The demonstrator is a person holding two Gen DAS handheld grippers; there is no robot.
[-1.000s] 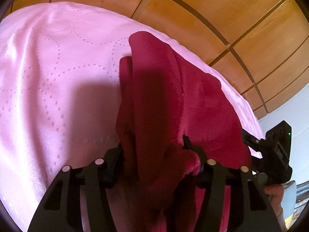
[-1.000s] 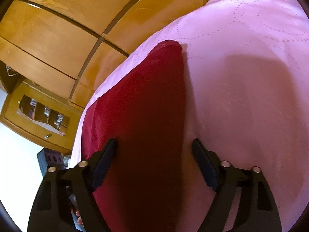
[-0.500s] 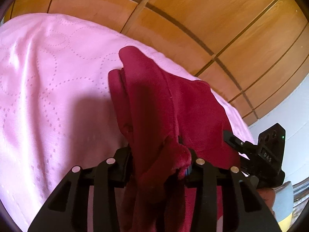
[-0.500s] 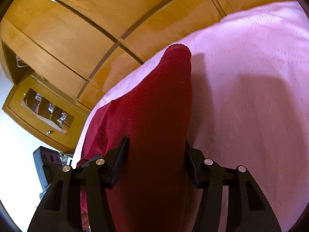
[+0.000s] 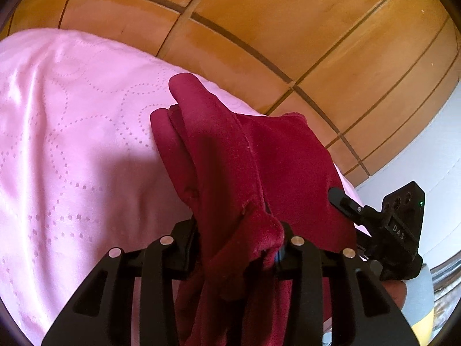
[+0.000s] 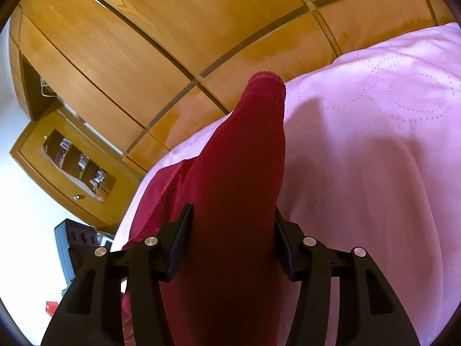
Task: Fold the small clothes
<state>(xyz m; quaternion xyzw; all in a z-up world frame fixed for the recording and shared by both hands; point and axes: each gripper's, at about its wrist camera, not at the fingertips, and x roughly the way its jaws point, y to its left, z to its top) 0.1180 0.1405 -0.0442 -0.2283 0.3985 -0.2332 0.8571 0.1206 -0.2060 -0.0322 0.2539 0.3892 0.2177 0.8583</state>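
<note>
A dark red velvet garment lies on the pink bedspread, its near part lifted. My left gripper is shut on a bunched edge of it, cloth hanging down between the fingers. My right gripper is shut on another part of the garment, which runs forward as a long folded strip to a scalloped hem. The right gripper's body shows in the left wrist view at the right, beside the garment.
A wooden panelled wardrobe stands behind the bed. In the right wrist view a wooden cabinet with a glass front stands to the left, with the bedspread to the right. A pale wall lies at the far right of the left view.
Both grippers have closed on the garment; the right one was wide open a second ago. Both have lifted, raising the cloth off the bedspread and showing more wardrobe.
</note>
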